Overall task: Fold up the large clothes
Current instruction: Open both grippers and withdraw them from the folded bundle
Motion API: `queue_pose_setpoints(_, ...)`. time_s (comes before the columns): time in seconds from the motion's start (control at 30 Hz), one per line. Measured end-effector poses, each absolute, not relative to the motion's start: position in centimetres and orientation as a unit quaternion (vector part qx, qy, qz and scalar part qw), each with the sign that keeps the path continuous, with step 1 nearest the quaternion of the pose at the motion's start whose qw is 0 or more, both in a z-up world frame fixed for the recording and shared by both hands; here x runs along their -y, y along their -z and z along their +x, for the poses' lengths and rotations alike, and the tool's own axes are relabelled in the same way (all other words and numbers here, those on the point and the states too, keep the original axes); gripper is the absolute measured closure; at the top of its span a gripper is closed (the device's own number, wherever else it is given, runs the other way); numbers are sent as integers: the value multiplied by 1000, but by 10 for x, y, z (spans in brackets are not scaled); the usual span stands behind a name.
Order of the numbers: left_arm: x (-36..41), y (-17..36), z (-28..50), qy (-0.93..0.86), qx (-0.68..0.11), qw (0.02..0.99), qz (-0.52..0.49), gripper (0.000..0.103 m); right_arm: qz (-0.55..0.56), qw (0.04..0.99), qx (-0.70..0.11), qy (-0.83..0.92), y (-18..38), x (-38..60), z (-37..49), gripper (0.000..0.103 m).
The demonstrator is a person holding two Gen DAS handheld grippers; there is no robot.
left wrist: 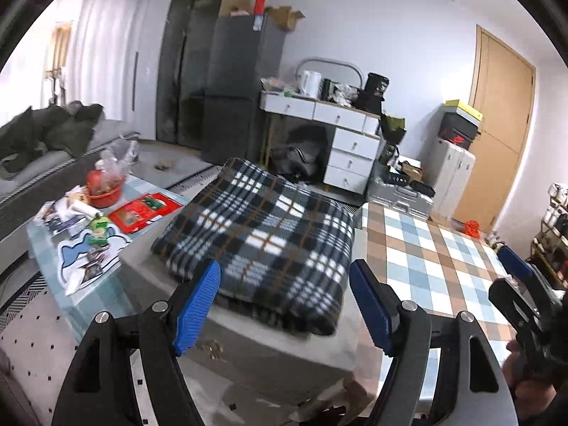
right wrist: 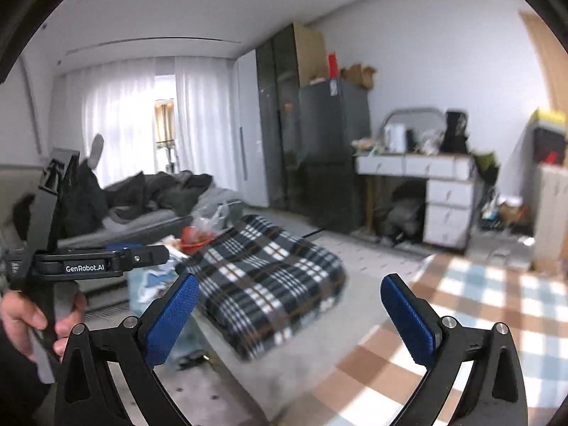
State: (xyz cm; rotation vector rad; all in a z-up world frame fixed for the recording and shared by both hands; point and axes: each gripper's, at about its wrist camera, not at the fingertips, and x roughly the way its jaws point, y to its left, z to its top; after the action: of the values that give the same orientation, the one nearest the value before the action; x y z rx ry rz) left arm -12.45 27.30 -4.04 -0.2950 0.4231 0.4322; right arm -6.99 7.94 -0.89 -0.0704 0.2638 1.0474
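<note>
A folded black, white and blue plaid cloth (left wrist: 262, 234) lies flat on a grey boxy stand (left wrist: 269, 351); it also shows in the right wrist view, plaid cloth (right wrist: 266, 277). My left gripper (left wrist: 284, 269) is open, its blue pads wide apart just short of the cloth's near edge, gripping nothing. My right gripper (right wrist: 289, 284) is open very wide and empty, slightly back from the cloth. In the left wrist view the right gripper (left wrist: 514, 277) appears at the right edge. In the right wrist view a hand holds the left gripper (right wrist: 106, 259) at the left.
A table with a brown and blue checked cover (left wrist: 443, 266) adjoins the stand on the right. A low table (left wrist: 46, 248) at the left bears a red bowl (left wrist: 103, 191) and papers. Dark clothes (left wrist: 46, 131) lie on a sofa. A fridge (left wrist: 241, 88) and white desk (left wrist: 337, 124) stand behind.
</note>
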Motion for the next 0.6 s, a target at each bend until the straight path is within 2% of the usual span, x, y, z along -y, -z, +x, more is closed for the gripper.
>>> queue_pose_setpoints(0.03, -268, 42, -128, -218, -207, 943, -144, 19, -31, 856, -128, -499, 8, -72, -74, 0)
queue_pose_setpoints(0.07, -264, 41, -131, -222, -208, 942, -142, 17, -26, 852, -137, -505, 7, -66, -80, 0)
queue_pose_setpoints(0.2, -245, 39, -136, -225, -209, 947, -97, 16, -2, 848, -170, -503, 1, -38, -100, 0)
queue_pose_setpoints(0.3, -228, 32, -145, -244, -189, 949, -59, 15, 19, 853, -160, -497, 4, -23, -116, 0)
queue_pose_setpoints(0.4, -221, 27, -158, -249, -164, 953, -46, 1, 23, 857, -156, -490, 11, -22, -130, 0)
queue_pose_setpoints(0.6, -221, 19, -176, -254, -125, 958, -41, 1, 25, 873, -140, -467, 24, -22, -146, 0)
